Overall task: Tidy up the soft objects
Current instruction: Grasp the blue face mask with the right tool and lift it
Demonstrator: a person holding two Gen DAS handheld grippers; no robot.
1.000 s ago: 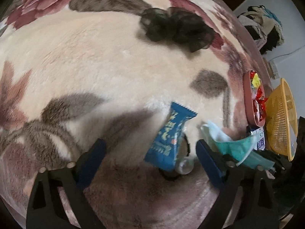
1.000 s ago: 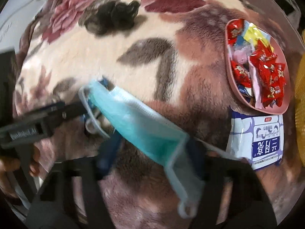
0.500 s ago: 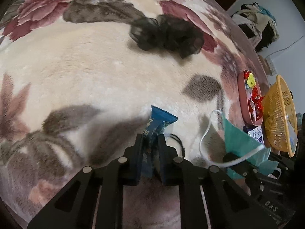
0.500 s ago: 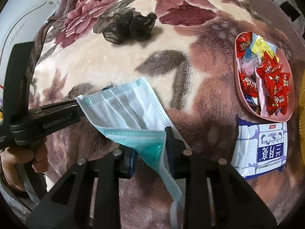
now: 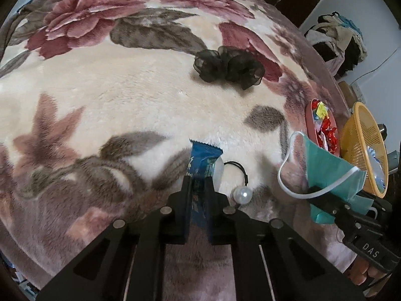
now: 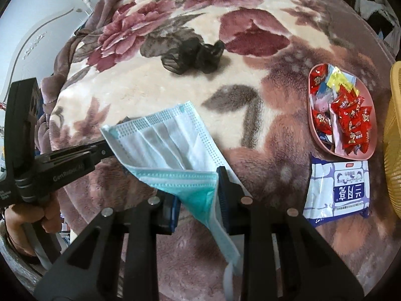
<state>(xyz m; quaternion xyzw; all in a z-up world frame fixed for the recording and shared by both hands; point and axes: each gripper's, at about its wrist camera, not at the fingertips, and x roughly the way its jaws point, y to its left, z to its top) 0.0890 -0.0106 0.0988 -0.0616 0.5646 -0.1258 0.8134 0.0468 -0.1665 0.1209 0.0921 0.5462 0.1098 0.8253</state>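
Observation:
My left gripper (image 5: 199, 188) is shut on a blue snack packet (image 5: 201, 160) and holds it above the floral blanket (image 5: 125, 100). My right gripper (image 6: 198, 193) is shut on a teal and white face mask (image 6: 170, 150), lifted off the blanket; the mask also shows in the left wrist view (image 5: 328, 170). A black organza scrunchie (image 5: 229, 66) lies farther back, seen also in the right wrist view (image 6: 193, 54). A black hair tie with a pearl (image 5: 241, 193) lies just right of the left gripper.
A pink tray of candies (image 6: 318, 135) sits at the right, with a white and blue wipes pack (image 6: 338, 188) in front of it. A yellow mesh basket (image 5: 363, 148) stands at the far right edge. Clothes are piled beyond the bed (image 5: 335, 37).
My left gripper closed on the blue packet and lifted it, uncovering the pearl hair tie. My right gripper closed on the face mask and raised it off the blanket.

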